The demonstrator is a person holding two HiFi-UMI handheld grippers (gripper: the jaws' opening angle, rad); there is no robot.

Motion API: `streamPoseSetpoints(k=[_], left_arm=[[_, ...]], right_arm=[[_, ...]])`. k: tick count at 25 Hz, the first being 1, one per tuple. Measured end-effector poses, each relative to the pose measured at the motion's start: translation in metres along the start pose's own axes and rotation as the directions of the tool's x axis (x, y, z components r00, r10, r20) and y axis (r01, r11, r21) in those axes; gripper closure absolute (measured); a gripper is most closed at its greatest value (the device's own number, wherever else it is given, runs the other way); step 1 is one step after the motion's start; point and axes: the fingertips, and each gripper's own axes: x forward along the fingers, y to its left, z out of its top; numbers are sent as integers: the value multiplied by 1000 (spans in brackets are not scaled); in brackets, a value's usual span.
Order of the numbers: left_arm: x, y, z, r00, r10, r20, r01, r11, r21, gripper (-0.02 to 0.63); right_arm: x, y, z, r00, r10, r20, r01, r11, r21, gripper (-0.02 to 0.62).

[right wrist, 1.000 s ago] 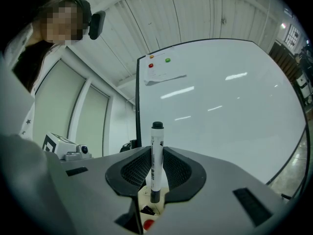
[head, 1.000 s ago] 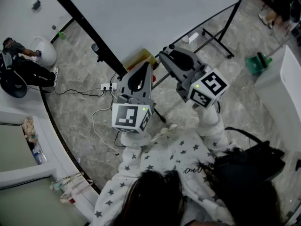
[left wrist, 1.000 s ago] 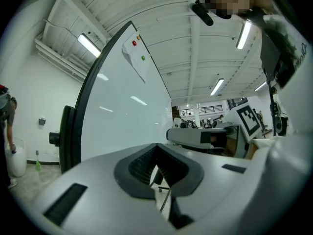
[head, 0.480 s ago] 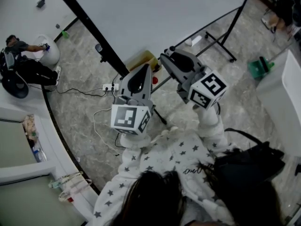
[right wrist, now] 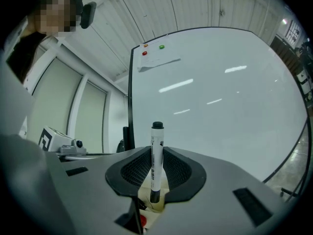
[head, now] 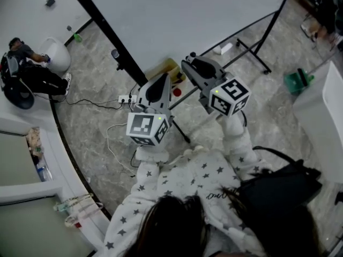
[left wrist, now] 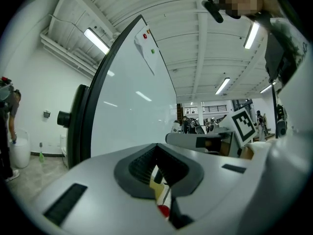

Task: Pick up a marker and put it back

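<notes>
A white marker with a black cap (right wrist: 155, 158) stands upright between the jaws of my right gripper (right wrist: 155, 173), which is shut on its barrel. In the head view the right gripper (head: 188, 62) is held up in front of the large whiteboard (head: 187, 15), its tip close to the board's lower edge. My left gripper (head: 164, 78) is just left of it and a little lower, also pointing at the board. Its jaws stand closed with nothing between them (left wrist: 157, 173). The marker itself is barely visible from the head camera.
The whiteboard stands on a black wheeled frame (head: 252, 50). A yellow box (head: 165, 67) and a red object (head: 177, 91) lie on the floor beneath it, with a power strip and cables (head: 124, 98). A person (head: 24, 76) crouches far left. A white table (head: 327, 116) is at right.
Both grippers have shifted slightly up and left in the head view, the marker still gripped by the right one. The person at the far left has moved a little.
</notes>
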Motion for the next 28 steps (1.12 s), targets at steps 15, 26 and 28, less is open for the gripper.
streamPoseSetpoints(k=[15,26,28], left_arm=[[4,-4,-41,999,4,-47,-6,999,-39,604],[9,-8,-52,999,9,-44,-10,1000,-29,604],[9,-7,-52,999,11,-42,-13,999,-31,604]], right_arm=[[16,-23,-80,985,-18,-173,29,998,62,514],[19,-17,-88,991,10,-135,-14,999,-31,514],[19,-17,-87,992,5,-126,-9,1000,-30,514]])
